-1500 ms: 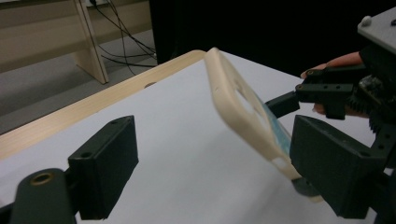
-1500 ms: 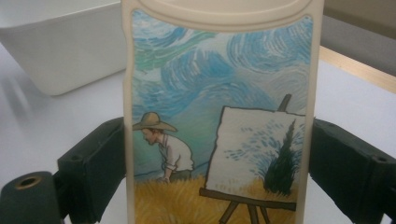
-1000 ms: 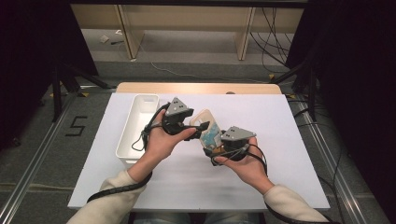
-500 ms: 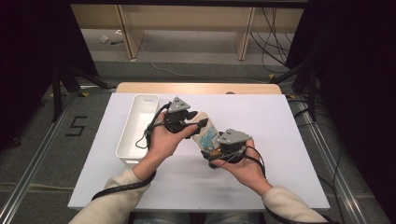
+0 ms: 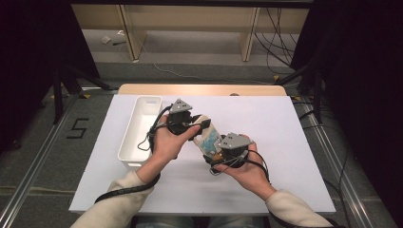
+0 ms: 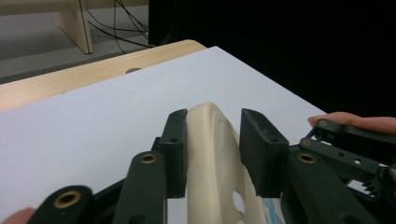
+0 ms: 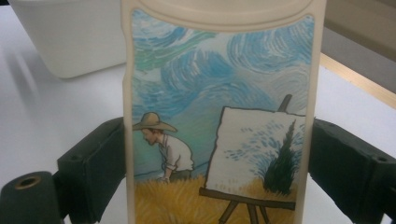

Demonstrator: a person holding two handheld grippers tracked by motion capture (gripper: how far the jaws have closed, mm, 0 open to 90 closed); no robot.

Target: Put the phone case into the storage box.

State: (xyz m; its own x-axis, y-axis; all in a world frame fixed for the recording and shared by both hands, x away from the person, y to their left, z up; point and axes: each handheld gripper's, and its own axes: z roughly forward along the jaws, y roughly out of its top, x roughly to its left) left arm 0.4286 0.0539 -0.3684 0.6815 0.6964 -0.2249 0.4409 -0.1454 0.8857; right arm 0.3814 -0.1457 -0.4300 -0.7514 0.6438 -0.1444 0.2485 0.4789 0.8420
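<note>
A cream phone case (image 5: 209, 138) with a painted scene of a man at an easel is held above the white board, between my two hands. My right gripper (image 5: 215, 151) is shut on it, a pad on each long side (image 7: 217, 172). The printed back of the phone case (image 7: 219, 93) faces the right gripper view. My left gripper (image 5: 202, 124) comes in from the left at the case's far end. Its jaws have just been closing, and they now stand shut on the case's cream rim (image 6: 210, 154), one pad on each face (image 6: 212, 135).
A white rectangular bin (image 5: 138, 128) stands on the left of the white board (image 5: 294, 137), close to my left hand, and also appears behind the case (image 7: 70, 37). A wooden table edge (image 5: 199, 89) runs along the back. Dark curtains flank both sides.
The right hand brought the case a little left toward the left gripper. The left jaws narrowed onto the case's far end.
</note>
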